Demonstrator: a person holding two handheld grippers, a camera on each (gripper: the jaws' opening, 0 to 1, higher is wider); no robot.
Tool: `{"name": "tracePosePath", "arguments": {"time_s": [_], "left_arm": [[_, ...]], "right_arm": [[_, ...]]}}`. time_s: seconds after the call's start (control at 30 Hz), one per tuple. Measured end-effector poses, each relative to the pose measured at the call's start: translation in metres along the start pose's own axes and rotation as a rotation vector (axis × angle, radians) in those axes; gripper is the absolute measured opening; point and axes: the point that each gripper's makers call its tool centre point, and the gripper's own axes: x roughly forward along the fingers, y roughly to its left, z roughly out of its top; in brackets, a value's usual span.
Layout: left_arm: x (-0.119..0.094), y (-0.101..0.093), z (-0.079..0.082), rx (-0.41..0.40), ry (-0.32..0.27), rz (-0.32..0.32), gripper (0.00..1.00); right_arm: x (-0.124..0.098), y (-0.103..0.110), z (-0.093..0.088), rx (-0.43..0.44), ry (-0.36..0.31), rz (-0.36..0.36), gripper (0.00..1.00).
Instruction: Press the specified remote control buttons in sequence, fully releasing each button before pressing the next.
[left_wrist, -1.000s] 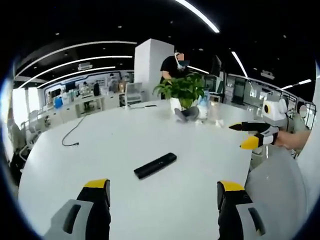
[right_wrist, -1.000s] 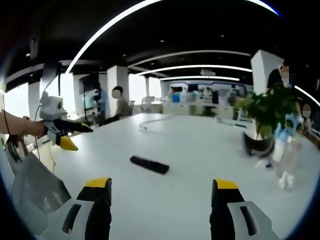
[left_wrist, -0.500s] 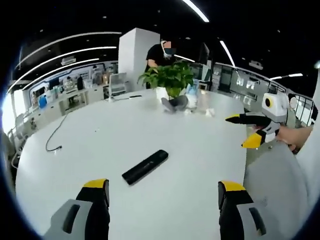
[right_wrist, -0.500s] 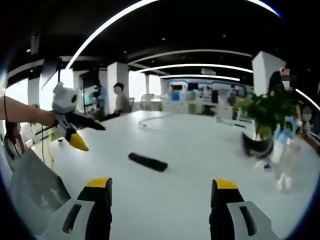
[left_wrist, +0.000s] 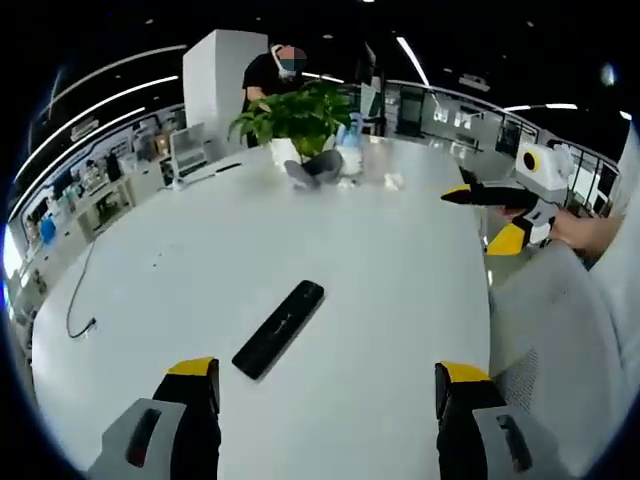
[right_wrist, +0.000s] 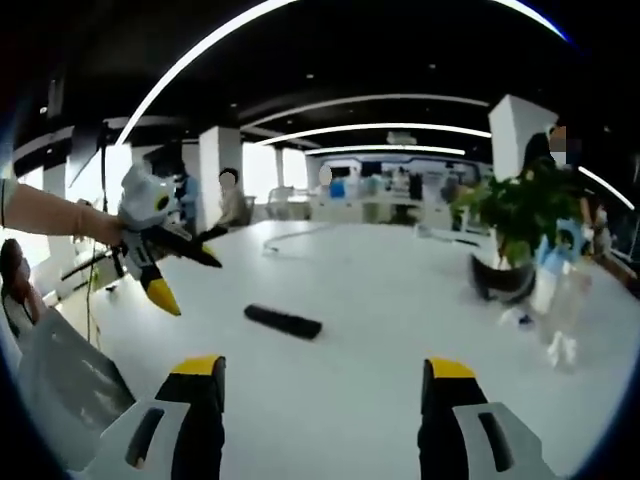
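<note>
A black remote control (left_wrist: 279, 328) lies flat on the white table (left_wrist: 380, 300), a short way ahead of my left gripper (left_wrist: 326, 385), whose jaws stand wide apart with nothing between them. In the right gripper view the same remote control (right_wrist: 283, 321) lies ahead and left of my right gripper (right_wrist: 324, 382), also open and empty. My right gripper (left_wrist: 495, 215) comes into the left gripper view from the right, held above the table's edge. My left gripper (right_wrist: 178, 265) hangs in the air at the left of the right gripper view, above the table and left of the remote.
A potted green plant (left_wrist: 293, 118) with bottles (left_wrist: 350, 152) beside it stands at the table's far side, also in the right gripper view as plant (right_wrist: 510, 215). A thin cable (left_wrist: 78, 300) lies on the table's left. People stand and sit beyond the table. A grey chair back (left_wrist: 560, 330) sits at the right.
The left gripper view has tipped down and closer, so the remote sits lower and larger. In the right gripper view the left gripper has moved right, nearer the remote.
</note>
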Motion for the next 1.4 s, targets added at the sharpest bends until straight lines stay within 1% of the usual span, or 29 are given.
{"name": "tracePosePath", "arguments": {"time_s": [0.23,0.33,0.5,0.63,0.77,0.97,1.03,1.13,1.2,1.4], "left_arm": [[0.018,0.004,0.002,-0.03,0.018,-0.035,0.92],[0.023,0.009,0.002,-0.024,0.018,-0.034,0.9],[0.029,0.018,0.005,-0.037,0.024,-0.03,0.89],[0.035,0.023,0.007,-0.076,0.027,-0.037,0.88],[0.04,0.026,0.007,-0.107,0.022,-0.049,0.87],[0.049,0.031,0.001,-0.091,0.056,-0.044,0.83],[0.051,0.032,0.0,-0.093,0.062,-0.046,0.82],[0.057,0.033,-0.004,-0.092,0.087,-0.055,0.82],[0.061,0.031,-0.007,-0.081,0.107,-0.069,0.82],[0.07,0.029,-0.014,-0.023,0.163,-0.087,0.82]], "right_arm": [[0.0,0.0,-0.002,0.012,0.009,-0.007,0.78],[0.0,-0.002,-0.003,0.009,0.015,-0.009,0.77],[0.001,0.0,-0.004,0.007,0.019,-0.005,0.77],[0.002,0.003,-0.005,-0.005,0.032,0.008,0.76],[0.001,0.003,-0.003,-0.008,0.02,0.007,0.73],[0.0,0.001,-0.002,0.011,0.019,-0.001,0.72],[0.0,0.001,-0.003,0.013,0.021,-0.003,0.72],[0.0,0.0,-0.004,0.027,0.033,-0.013,0.72],[0.0,-0.002,-0.004,0.049,0.03,-0.02,0.73],[-0.001,-0.005,-0.005,0.06,0.032,-0.043,0.73]]}}
